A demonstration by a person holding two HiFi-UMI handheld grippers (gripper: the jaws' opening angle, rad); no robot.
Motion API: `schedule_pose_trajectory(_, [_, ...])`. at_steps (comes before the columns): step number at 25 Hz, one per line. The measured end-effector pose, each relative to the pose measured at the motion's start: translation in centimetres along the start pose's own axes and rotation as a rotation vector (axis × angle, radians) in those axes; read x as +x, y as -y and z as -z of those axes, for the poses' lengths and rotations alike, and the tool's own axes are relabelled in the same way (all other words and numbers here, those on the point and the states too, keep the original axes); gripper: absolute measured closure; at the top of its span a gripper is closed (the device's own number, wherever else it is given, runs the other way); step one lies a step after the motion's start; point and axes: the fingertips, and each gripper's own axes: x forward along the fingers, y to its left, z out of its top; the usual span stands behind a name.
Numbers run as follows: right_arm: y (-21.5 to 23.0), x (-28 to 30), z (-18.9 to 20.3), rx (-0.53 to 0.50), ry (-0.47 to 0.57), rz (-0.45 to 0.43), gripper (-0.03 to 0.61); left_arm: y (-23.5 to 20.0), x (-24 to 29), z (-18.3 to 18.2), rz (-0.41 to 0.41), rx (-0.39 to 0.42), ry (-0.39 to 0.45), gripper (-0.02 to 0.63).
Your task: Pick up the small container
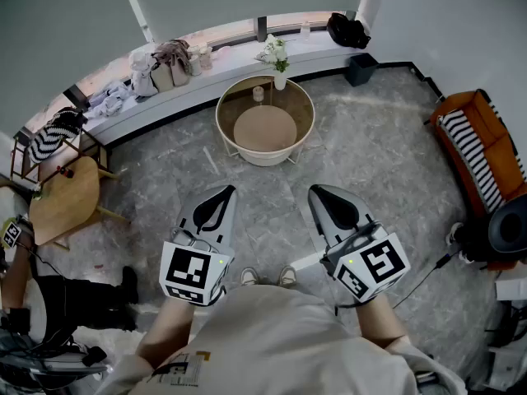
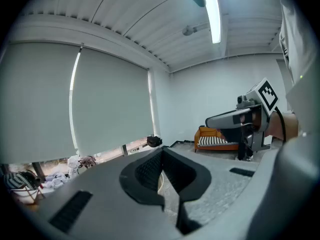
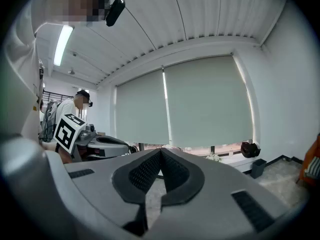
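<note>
Small container: apparently the pale little cylinder on the round table, toward its far side, just beside a white flower vase; too small to make out in detail. Well apart from both grippers, with bare grey floor between. Approach step by the look of it, with nothing grasped yet. Left gripper clenched on itself, pads pressed together, nothing between them; right gripper likewise closed and empty. Both side by side in front of the body, aimed roughly toward the table. Next move, as a judgement: step forward to the table, spread the jaws of one gripper, reach over the rim and settle them around the cylinder. Care called for with the vase so close, easy to knock, and with the table's raised rim. Elsewhere: a window ledge with bags and clutter along the far wall, a black bin, an orange sofa with a striped cushion at right, a small wooden table at left, another person off at the left of the right gripper view. None of these across the straight path to the table.
</note>
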Motion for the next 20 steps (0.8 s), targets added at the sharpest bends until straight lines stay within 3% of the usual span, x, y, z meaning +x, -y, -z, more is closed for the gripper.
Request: schedule_pose_trajectory(20, [2.1, -1.0, 0.7, 0.016, -0.008, 0.007, 0.572, 2.7, 1.8, -0.2, 0.024, 0.026, -0.024, 0.606])
